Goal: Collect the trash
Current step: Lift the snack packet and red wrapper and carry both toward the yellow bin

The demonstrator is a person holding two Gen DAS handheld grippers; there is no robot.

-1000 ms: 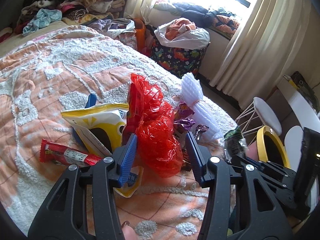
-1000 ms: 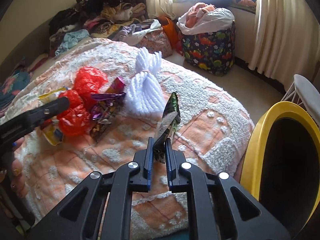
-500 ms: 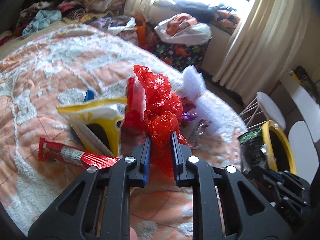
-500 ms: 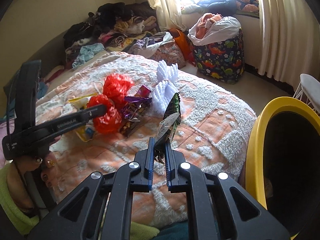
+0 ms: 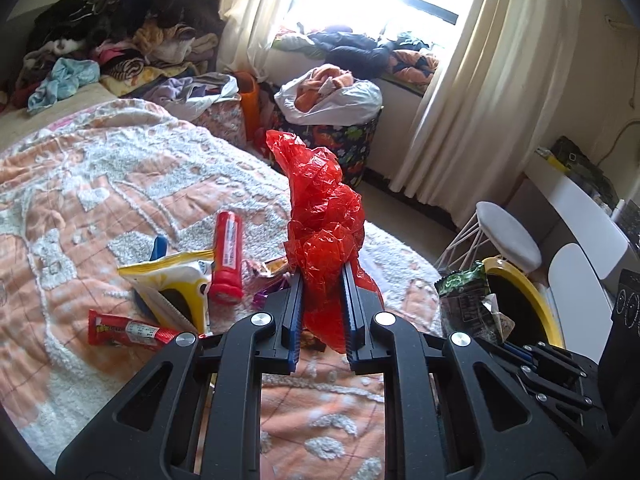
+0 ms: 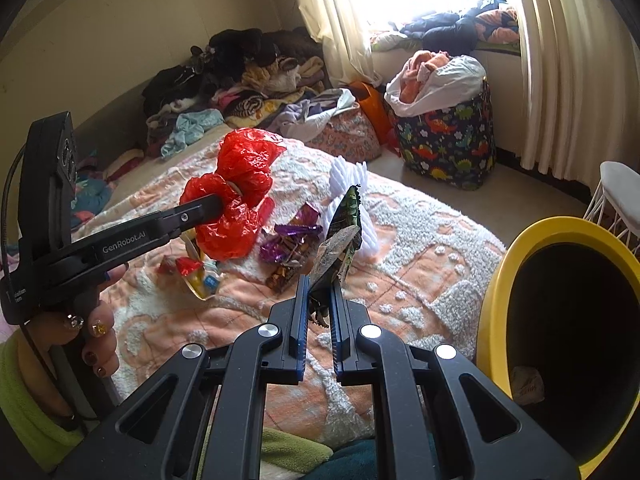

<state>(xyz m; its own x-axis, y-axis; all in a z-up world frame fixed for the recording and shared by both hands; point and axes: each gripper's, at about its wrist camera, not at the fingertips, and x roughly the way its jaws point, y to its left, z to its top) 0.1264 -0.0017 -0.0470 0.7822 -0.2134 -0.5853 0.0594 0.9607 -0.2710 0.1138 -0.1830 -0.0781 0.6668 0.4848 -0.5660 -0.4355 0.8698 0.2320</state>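
Observation:
My left gripper (image 5: pixel 322 280) is shut on a crumpled red plastic bag (image 5: pixel 324 236) and holds it above the bed; the bag also shows in the right wrist view (image 6: pixel 236 192). My right gripper (image 6: pixel 320 288) is shut on a dark green snack wrapper (image 6: pixel 340 240), seen too in the left wrist view (image 5: pixel 466 300). A yellow-rimmed black bin (image 6: pixel 560 312) stands at the right beside the bed. On the quilt lie a yellow chip bag (image 5: pixel 176 284), a red tube (image 5: pixel 226 256), a red wrapper (image 5: pixel 128 330) and purple wrappers (image 6: pixel 292 240).
A white net bundle (image 6: pixel 352 184) lies on the orange and white quilt (image 5: pixel 80 184). A dinosaur-print laundry basket (image 6: pixel 448 136) stands by the window. Clothes piles sit at the back. A white stool (image 5: pixel 508 236) stands near the bin.
My left gripper closed on the red bag and lifted it off the bed, uncovering the red tube. My right gripper kept the green wrapper and moved closer to the bin.

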